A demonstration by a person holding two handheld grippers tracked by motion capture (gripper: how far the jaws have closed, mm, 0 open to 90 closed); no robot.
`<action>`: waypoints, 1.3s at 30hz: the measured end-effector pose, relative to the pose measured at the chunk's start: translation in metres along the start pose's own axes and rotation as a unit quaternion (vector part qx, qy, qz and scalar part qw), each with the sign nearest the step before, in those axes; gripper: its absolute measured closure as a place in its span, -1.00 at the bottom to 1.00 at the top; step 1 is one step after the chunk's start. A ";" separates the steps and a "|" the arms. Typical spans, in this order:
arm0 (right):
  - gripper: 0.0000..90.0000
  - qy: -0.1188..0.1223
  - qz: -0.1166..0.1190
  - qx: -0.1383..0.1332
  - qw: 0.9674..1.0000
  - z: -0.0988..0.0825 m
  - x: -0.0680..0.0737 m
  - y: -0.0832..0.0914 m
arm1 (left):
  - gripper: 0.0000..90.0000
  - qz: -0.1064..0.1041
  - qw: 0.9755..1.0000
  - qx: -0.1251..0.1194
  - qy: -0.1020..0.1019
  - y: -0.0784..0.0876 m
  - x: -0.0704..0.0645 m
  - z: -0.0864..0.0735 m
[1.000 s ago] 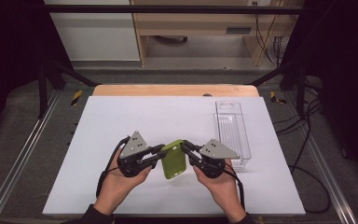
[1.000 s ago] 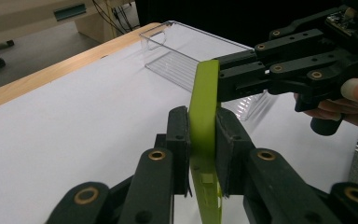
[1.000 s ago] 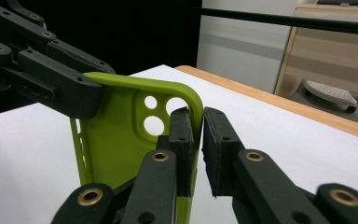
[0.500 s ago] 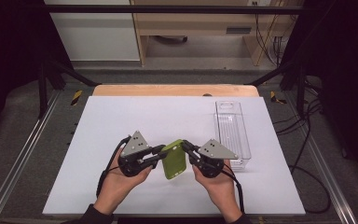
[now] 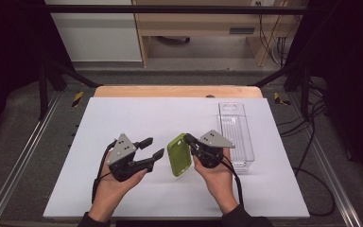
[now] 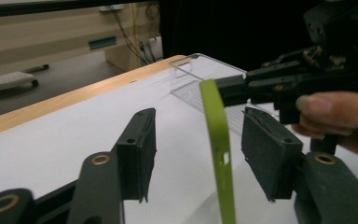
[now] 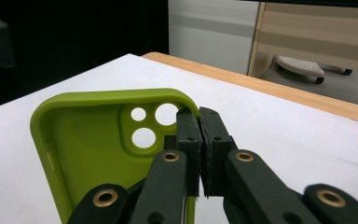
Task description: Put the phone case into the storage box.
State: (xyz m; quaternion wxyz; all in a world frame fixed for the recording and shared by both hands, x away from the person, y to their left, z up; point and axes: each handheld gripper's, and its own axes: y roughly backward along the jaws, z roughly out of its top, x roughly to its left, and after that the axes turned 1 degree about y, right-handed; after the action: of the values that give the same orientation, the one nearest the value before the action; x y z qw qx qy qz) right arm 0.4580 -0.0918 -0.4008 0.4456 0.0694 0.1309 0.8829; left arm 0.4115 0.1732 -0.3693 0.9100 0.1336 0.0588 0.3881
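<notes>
A green phone case (image 5: 179,155) is held upright over the white table, its camera holes visible in the right gripper view (image 7: 88,140). My right gripper (image 5: 189,142) is shut on the case's edge beside those holes (image 7: 199,135). My left gripper (image 5: 154,147) is to the left of the case; its jaws have just been opening and its pads press on nothing. In the left gripper view the case (image 6: 216,140) stands edge-on in line with the gap of that gripper (image 6: 205,158), touching neither pad, with the right gripper (image 6: 233,88) behind it.
A clear plastic box (image 5: 236,135) lies lengthwise to the right of the right hand, also seen as the clear box (image 6: 200,74) beyond the case. The white table sheet (image 5: 123,113) ends at a wooden edge (image 5: 170,91) at the back.
The left gripper has let go of the green case, its jaws have spread, and it has drawn off to the left. The right gripper keeps the case and has shifted slightly right.
</notes>
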 end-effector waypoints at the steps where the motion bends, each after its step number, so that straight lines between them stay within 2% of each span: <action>1: 0.96 -0.002 -0.001 0.001 1.000 0.004 -0.003 -0.003 | -0.18 0.012 1.000 -0.007 0.001 0.005 0.004 -0.006; 5: 0.96 -0.004 -0.004 0.005 1.000 0.011 -0.010 -0.011 | -0.38 0.048 0.999 -0.022 0.000 0.014 0.015 -0.025; 9: 0.96 0.002 -0.017 0.015 1.000 0.019 -0.017 -0.022 | -0.53 0.083 0.996 -0.036 0.006 0.021 0.028 -0.050; 11: 0.96 -0.004 -0.021 0.018 1.000 0.023 -0.021 -0.028 | -0.62 0.095 0.995 -0.040 0.017 0.023 0.035 -0.064; 14: 0.96 -0.013 -0.024 0.018 0.999 0.027 -0.027 -0.033 | -0.68 0.098 0.995 -0.030 0.019 0.026 0.043 -0.071; 15: 0.96 -0.027 -0.027 0.016 0.999 0.033 -0.033 -0.040 | -0.72 0.110 0.993 -0.039 0.032 0.030 0.047 -0.075; 18: 0.96 -0.030 -0.041 0.014 0.999 0.041 -0.042 -0.048 | -0.75 0.119 0.991 -0.045 0.041 0.032 0.050 -0.080; 22: 0.96 -0.040 -0.061 0.013 0.997 0.051 -0.057 -0.060 | -0.76 0.128 0.990 -0.036 0.044 0.032 0.054 -0.090; 30: 0.96 -0.045 -0.117 0.002 0.992 0.074 -0.093 -0.079 | -0.77 0.151 0.986 -0.043 0.056 0.039 0.066 -0.096; 32: 0.96 -0.042 -0.127 0.000 0.991 0.077 -0.099 -0.081 | -0.77 0.153 0.986 -0.043 0.057 0.039 0.068 -0.097; 37: 0.96 -0.037 -0.145 -0.002 0.989 0.083 -0.112 -0.082 | -0.77 0.177 0.981 -0.057 0.056 0.043 0.069 -0.097; 39: 0.96 -0.039 -0.150 -0.005 0.988 0.086 -0.116 -0.080 | -0.77 0.179 0.980 -0.061 0.059 0.043 0.070 -0.097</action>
State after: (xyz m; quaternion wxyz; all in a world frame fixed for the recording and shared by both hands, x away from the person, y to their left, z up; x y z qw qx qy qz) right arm 0.6088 -0.1253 -0.3430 0.5784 0.0812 0.1183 0.8030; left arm 0.4096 0.2717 -0.4499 0.8275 0.0629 0.0634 0.5543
